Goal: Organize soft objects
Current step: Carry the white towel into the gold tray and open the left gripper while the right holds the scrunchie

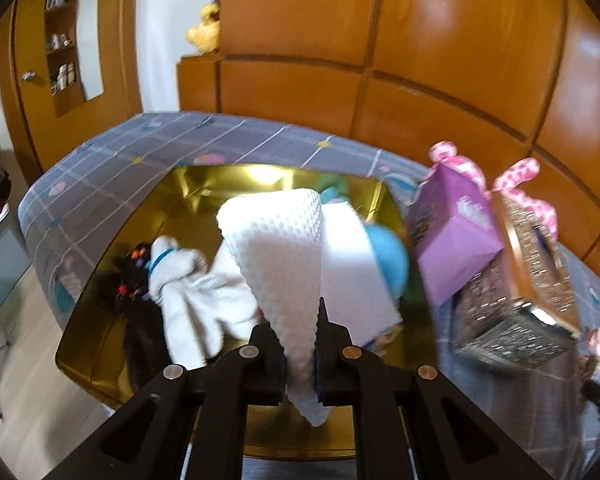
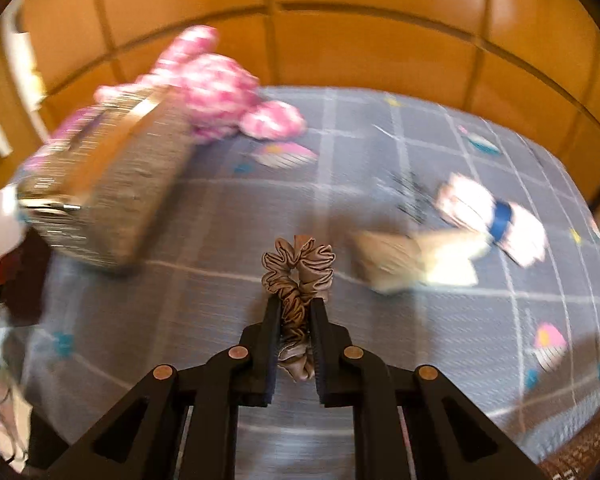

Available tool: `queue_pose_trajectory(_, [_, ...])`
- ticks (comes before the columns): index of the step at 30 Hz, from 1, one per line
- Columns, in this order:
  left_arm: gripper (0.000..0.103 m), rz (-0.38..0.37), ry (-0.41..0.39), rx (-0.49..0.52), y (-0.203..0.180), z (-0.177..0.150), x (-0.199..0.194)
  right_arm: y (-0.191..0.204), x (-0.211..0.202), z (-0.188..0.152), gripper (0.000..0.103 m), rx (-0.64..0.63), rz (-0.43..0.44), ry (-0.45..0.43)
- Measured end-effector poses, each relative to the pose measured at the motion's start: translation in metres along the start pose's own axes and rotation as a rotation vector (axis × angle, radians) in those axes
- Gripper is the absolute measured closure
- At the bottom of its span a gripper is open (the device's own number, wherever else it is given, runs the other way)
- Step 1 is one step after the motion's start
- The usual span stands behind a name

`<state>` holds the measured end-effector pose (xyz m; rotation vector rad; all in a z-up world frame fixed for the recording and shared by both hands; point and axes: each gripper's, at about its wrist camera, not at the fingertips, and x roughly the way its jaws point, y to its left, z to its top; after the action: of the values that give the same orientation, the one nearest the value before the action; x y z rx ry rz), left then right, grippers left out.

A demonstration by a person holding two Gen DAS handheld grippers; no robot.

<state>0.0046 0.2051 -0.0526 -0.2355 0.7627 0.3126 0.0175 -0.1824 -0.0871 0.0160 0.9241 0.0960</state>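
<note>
My left gripper (image 1: 298, 320) is shut on a white waffle-textured cloth (image 1: 284, 248), which hangs over an open gold box (image 1: 112, 340) on the bed. Inside the box lie a white plush with a blue collar (image 1: 172, 268), a dark furry item with coloured beads (image 1: 134, 276), a blue round soft thing (image 1: 390, 260) and a flat white piece (image 1: 356, 264). My right gripper (image 2: 296, 308) is shut on a beige satin scrunchie (image 2: 298, 268), held above the bedspread (image 2: 220, 220). A white sock roll with a blue band (image 2: 496, 216) and a beige cloth (image 2: 412, 260) lie on the bed to the right.
A glittery grey box with a gold lid (image 1: 528, 280) (image 2: 112, 192) and a purple box (image 1: 456, 232) stand beside the gold one, with a pink spotted plush (image 2: 224, 88) (image 1: 512, 176) behind. Wooden wardrobe panels (image 1: 380, 60) back the bed. A yellow plush (image 1: 206, 28) sits on a ledge.
</note>
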Motion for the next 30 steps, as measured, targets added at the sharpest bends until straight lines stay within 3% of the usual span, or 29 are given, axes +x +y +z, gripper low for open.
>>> queue_pose_trajectory(4, [0.092, 0.033, 0.043, -0.033, 0.016, -0.007, 0.012, 0.037, -0.016, 0.012, 0.090, -0.074, 0.109, -0.055])
queue_pose_trajectory(5, [0.089, 0.040, 0.049, -0.036, 0.019, -0.008, 0.015, 0.046, -0.018, 0.015, 0.090, -0.086, 0.135, -0.062])
queue_pose_trajectory(7, [0.070, 0.045, 0.059, -0.051, 0.025, -0.011, 0.017, 0.068, -0.026, 0.023, 0.090, -0.130, 0.200, -0.084])
queue_pose_trajectory(9, [0.059, 0.052, 0.062, -0.062, 0.029, -0.012, 0.017, 0.094, -0.033, 0.031, 0.090, -0.183, 0.269, -0.097])
queue_pose_trajectory(14, [0.052, 0.069, 0.034, -0.099, 0.042, -0.012, 0.010, 0.162, -0.045, 0.043, 0.090, -0.319, 0.406, -0.113])
queue_pose_trajectory(19, [0.031, 0.097, 0.014, -0.134, 0.056, -0.009, 0.004, 0.213, -0.033, 0.047, 0.090, -0.376, 0.529, -0.045])
queue_pose_trajectory(26, [0.027, 0.139, -0.001, -0.198, 0.080, -0.007, -0.001, 0.277, 0.011, 0.044, 0.090, -0.453, 0.627, 0.113])
queue_pose_trajectory(30, [0.027, 0.151, -0.032, -0.201, 0.087, -0.004, -0.010, 0.307, 0.033, 0.039, 0.090, -0.486, 0.639, 0.171])
